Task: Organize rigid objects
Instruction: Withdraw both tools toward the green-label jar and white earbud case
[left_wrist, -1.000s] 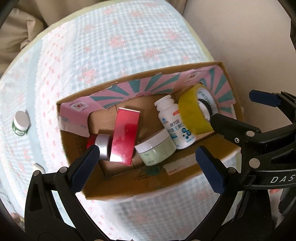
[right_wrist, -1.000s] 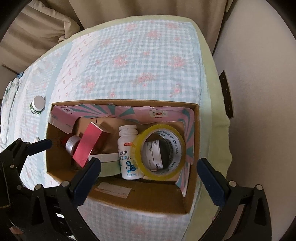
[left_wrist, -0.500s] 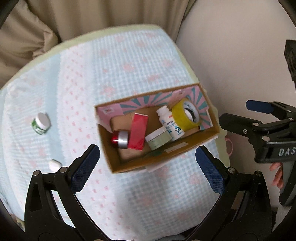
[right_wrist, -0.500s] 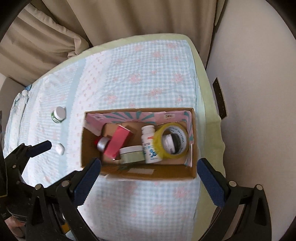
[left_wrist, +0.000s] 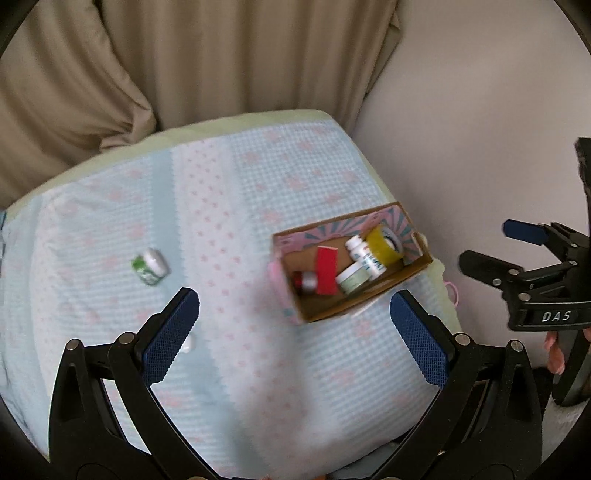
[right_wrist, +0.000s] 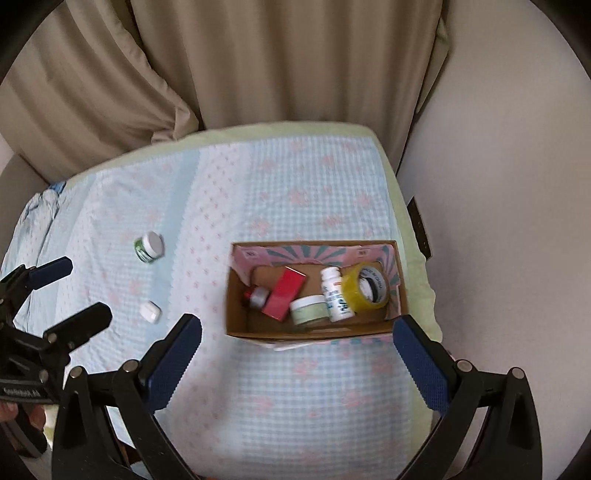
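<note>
Where cloth lies bare, green jar (right_wrist: 149, 246) white-lidded, cardboard box (right_wrist: 314, 332) nearly full

The left hand-held gripper (left_wrist: 293, 325) hangs wide apart and empty above a bench (left_wrist: 229, 221) covered in pale blue checked cloth. Toward the right edge sits a cardboard box (left_wrist: 369, 301) holding a yellow tape roll (left_wrist: 380, 243), a white bottle (left_wrist: 364, 256), a pale green jar (left_wrist: 352, 280), a red carton (left_wrist: 326, 269) and a small red and silver tube (left_wrist: 304, 282). A green jar with a white lid (left_wrist: 150, 266) lies well to the left on the cloth. The right hand-held gripper (left_wrist: 491, 245) shows at the far right, also spread. Beige curtains (left_wrist: 184, 66) hang behind.
</note>
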